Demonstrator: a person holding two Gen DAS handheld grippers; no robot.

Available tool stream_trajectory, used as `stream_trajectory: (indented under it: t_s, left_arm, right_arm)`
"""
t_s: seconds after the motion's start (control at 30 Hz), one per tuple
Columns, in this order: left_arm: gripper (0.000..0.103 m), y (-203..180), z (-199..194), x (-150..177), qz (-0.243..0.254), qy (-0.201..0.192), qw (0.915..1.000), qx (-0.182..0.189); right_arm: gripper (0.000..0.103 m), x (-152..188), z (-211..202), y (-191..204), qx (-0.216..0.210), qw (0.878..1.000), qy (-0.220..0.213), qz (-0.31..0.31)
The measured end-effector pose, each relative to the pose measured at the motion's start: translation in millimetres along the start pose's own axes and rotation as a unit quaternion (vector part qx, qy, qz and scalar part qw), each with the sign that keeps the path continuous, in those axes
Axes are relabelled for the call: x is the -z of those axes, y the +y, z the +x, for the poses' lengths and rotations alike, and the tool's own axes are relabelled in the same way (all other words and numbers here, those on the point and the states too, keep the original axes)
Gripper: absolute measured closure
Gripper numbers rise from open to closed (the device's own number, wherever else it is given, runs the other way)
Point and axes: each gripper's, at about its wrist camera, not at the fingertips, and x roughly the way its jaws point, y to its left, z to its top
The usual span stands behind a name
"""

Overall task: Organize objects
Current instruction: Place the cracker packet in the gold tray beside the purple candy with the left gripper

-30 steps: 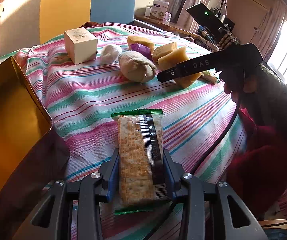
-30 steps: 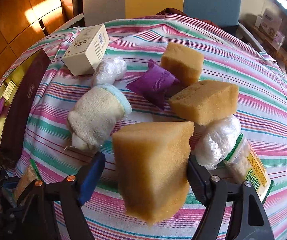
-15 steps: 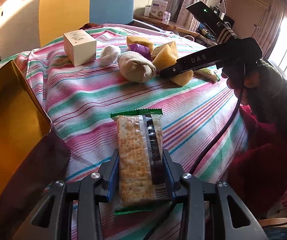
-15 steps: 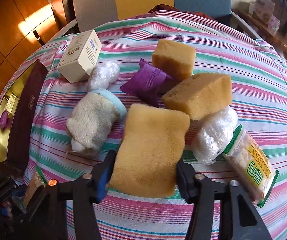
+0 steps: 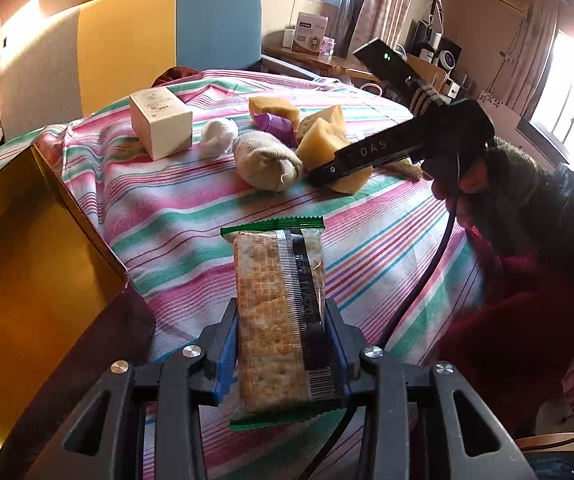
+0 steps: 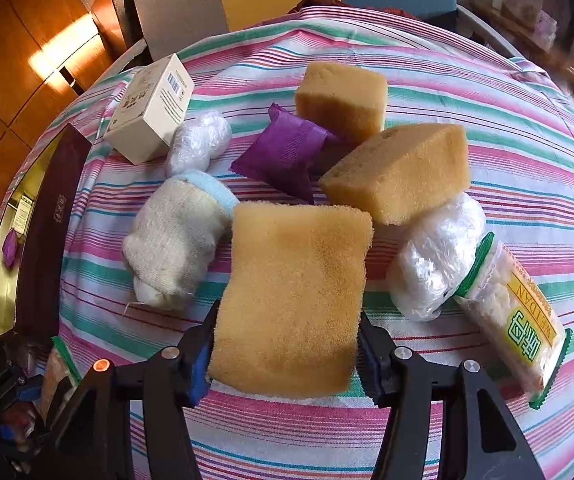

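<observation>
My left gripper (image 5: 283,344) is shut on a green-edged cracker packet (image 5: 279,300), held upright above the striped tablecloth (image 5: 175,216). A large yellow sponge (image 6: 295,292) sits broad face up between the pads of my right gripper (image 6: 287,356), which press its two sides while the jaws are opening slightly. The left wrist view shows that gripper (image 5: 387,148), in a person's hand, pinching the sponge (image 5: 319,142) next to the rolled sock (image 5: 267,164). An open gold box (image 5: 19,272) stands at the left.
On the cloth lie a white carton (image 6: 151,108), a rolled sock (image 6: 175,236), a purple pouch (image 6: 283,152), two more sponges (image 6: 343,96) (image 6: 403,172), two plastic-wrapped bundles (image 6: 199,142) (image 6: 435,256) and another cracker packet (image 6: 515,316). The gold box (image 6: 3,280) holds a small purple pouch.
The right jaws have closed in on the sponge, which turned from standing on edge to broad face up. The left gripper still holds the cracker packet in the same spot.
</observation>
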Motion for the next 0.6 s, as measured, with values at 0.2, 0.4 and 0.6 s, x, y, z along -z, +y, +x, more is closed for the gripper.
stream_trajectory:
  t_s: [0.2, 0.4, 0.6]
  left_arm:
    - [0.065, 24.2, -52.1, -10.9, -0.052, -0.042, 0.9977, 0.011]
    - [0.065, 86.4, -106.3, -6.2, -0.166, -0.083, 0.9826, -0.010]
    - [0.065, 163.5, -136.5, 22.3, -0.280, -0.071, 0.9500, -0.118]
  right_arm:
    - [0.044, 3.1, 0.5, 5.1, 0.019, 1.000, -0.001, -0.022]
    - [0.043, 4.8, 2.0, 9.7, 0.033, 0.999, -0.001, -0.042]
    - [0.044, 5.1, 1.0, 8.6, 0.037, 0.998, -0.001, -0.044]
